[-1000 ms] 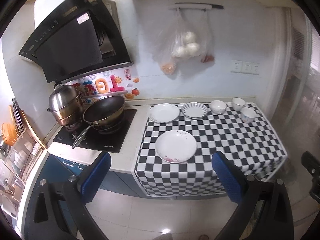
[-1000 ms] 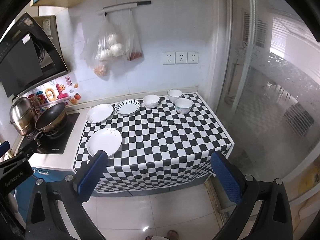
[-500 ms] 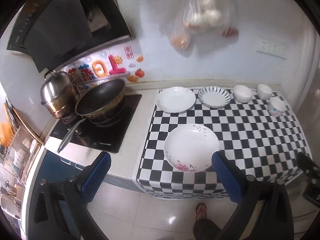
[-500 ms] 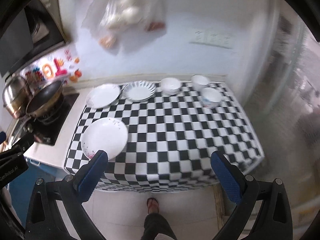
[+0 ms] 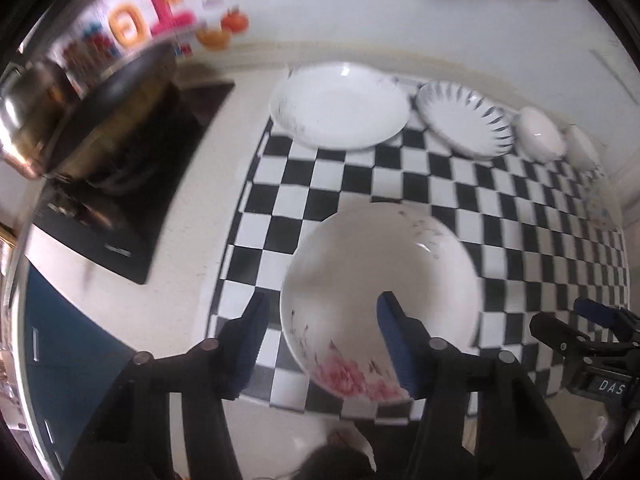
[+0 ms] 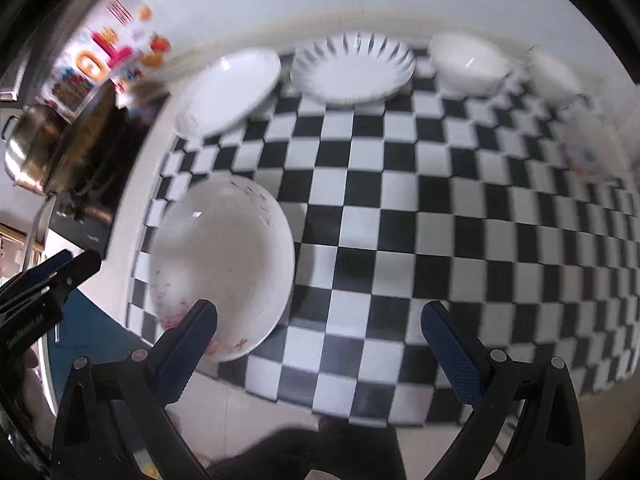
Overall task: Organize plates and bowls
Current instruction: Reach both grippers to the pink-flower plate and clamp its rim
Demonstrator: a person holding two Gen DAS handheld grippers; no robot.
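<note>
Nothing is yet stacking: every dish is lying separately on the black-and-white chequered cloth. Nearest, the left gripper, jaws just narrowing, is straddling the rim of the white round plate with pink flowers, apparently not yet pinching. The right gripper is hovering wide open, empty. Beyond are lying a plain white plate, a ribbed plate with dark-streaked rim and white bowls. A dark wok is crowding the left.

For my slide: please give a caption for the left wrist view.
Left gripper straddles the near rim of the flowered plate.
</note>
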